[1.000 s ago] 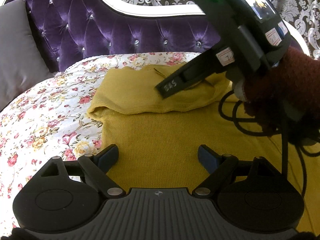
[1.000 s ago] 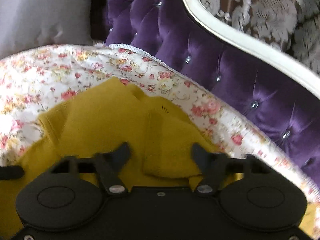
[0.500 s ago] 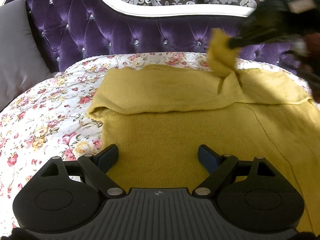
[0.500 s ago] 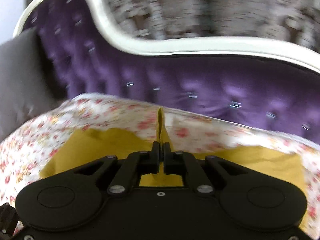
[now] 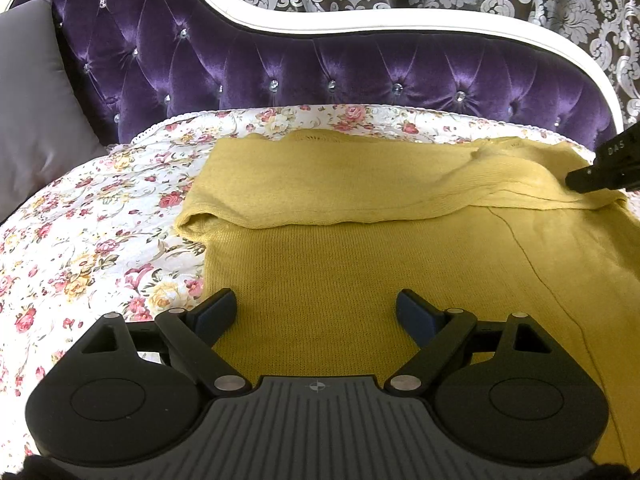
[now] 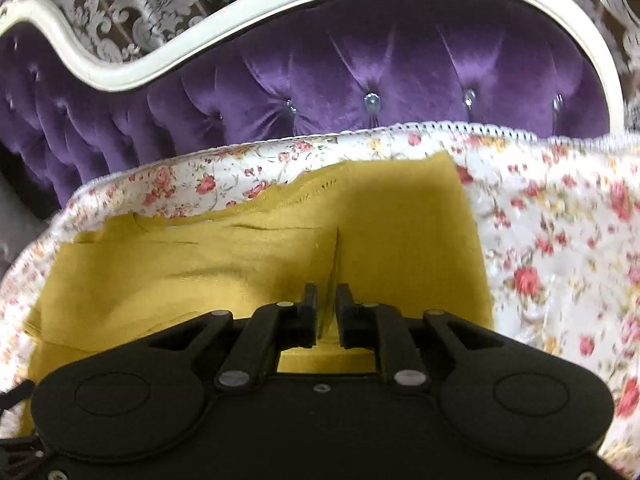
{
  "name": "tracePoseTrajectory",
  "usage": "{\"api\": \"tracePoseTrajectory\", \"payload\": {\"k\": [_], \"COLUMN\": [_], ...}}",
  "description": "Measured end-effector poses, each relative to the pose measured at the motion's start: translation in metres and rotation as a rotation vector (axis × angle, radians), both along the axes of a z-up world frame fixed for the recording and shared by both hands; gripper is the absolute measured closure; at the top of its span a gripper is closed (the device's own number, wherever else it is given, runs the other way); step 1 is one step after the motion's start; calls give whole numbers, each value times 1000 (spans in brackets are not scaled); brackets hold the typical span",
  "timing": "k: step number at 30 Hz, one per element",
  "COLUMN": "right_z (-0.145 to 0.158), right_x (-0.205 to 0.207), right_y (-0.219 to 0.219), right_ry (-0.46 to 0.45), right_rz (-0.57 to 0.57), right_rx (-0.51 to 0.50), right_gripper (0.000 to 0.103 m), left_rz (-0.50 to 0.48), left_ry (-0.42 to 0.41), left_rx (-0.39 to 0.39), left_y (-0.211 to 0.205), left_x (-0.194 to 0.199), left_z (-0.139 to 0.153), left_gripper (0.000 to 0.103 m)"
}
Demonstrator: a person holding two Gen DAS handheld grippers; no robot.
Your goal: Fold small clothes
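A: Left gripper (image 5: 316,312)?
B: Jaws spread wide over the sweater (image 5: 328,280), gripping nothing.
A: Right gripper (image 6: 326,300)?
B: Just opening, a raised fold between unpressed pads. Sweater lies flat on the floral quilt (image 5: 88,240), headboard (image 5: 360,68) beyond.

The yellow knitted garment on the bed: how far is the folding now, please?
Done: the far part of the yellow garment already lies folded over as a band. In hand: the right gripper, its jaws just opening, has a ridge of cloth between them. The left gripper hovers open. Left: the wide near part remains unfolded on the floral bedcover.
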State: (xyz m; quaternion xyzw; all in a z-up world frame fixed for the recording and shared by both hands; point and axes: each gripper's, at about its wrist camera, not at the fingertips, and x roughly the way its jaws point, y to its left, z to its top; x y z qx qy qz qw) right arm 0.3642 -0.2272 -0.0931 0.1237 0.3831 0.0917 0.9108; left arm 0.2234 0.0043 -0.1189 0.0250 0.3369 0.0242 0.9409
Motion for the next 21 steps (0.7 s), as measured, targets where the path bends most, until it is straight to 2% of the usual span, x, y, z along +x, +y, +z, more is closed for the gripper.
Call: {"api": "tracePoseTrajectory", "payload": {"k": [1,2,3,10,11,13,14,15,16,17,19,21], "right_z": [-1,-1,0,-6,-7,-8,-8,-9,-9,-8,2,25], "right_x": [1,2,2,13,14,14,15,16,15,15,12,9], "right_y": [-3,-6,-8,-2,-1,1,3,7,11,15,20,20], "right_ry": [-3,-8,-17,-15,-16,-20,-14,-8,-10,-20,-53,-126], "right_rz": [-5,-14,-21,-4,-8,-3,0,3,11,24,51,71], "right_rx": [22,41,55,83,82,76,72,55,28,6,-6,-14], "right_gripper": [60,40,34,36,39,56,77,86,88,95,95,95], "left_rz": [0,0,0,0,0,0,0,0,0,0,0,0], "left_ry": [0,0,-1,-1,-1,-1,-1,-1,-1,-1,-1,-2], "left_rx": [1,1,0,2,3,4,3,3,3,3,2,3], "left_y": [0,0,0,0,0,0,0,0,0,0,1,1], "left_x": [0,0,0,0,0,0,0,0,0,0,0,0], "left_z": [0,0,0,0,0,0,0,0,0,-1,0,-1], "left_gripper": [15,15,15,15,15,15,15,15,15,15,15,15]}}
